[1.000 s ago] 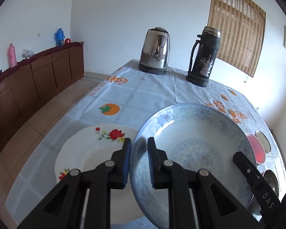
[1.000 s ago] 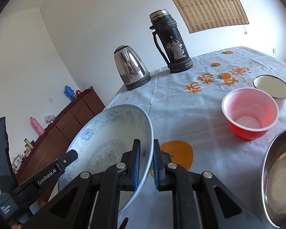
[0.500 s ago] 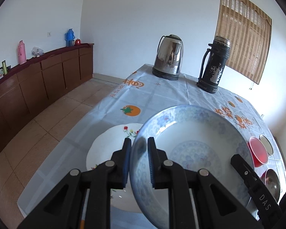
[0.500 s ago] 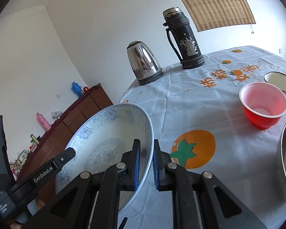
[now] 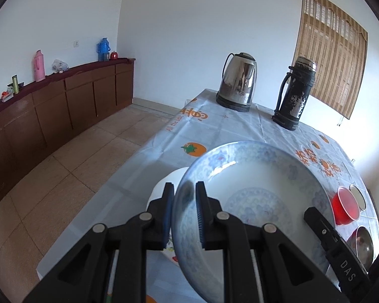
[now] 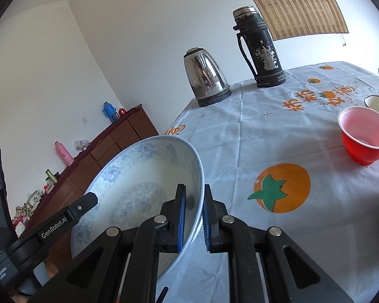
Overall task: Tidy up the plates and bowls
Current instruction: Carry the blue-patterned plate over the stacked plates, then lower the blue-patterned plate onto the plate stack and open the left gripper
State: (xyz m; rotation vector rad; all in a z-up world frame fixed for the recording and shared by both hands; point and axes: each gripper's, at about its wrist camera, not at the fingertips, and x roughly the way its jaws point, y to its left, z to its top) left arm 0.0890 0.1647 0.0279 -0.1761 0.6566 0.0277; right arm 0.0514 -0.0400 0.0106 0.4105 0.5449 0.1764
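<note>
We hold blue-patterned porcelain bowl [image 5: 252, 202] aloft: left gripper [image 5: 183, 212], right gripper [image 6: 193, 217] both clamping opposite rims. Glazed, slippery, breakable; rim grip suits.

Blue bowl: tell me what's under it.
Under the bowl, held at its rim by both grippers, left and right, a white plate shows only its edge on the tablecloth. The rest is covered.
</note>
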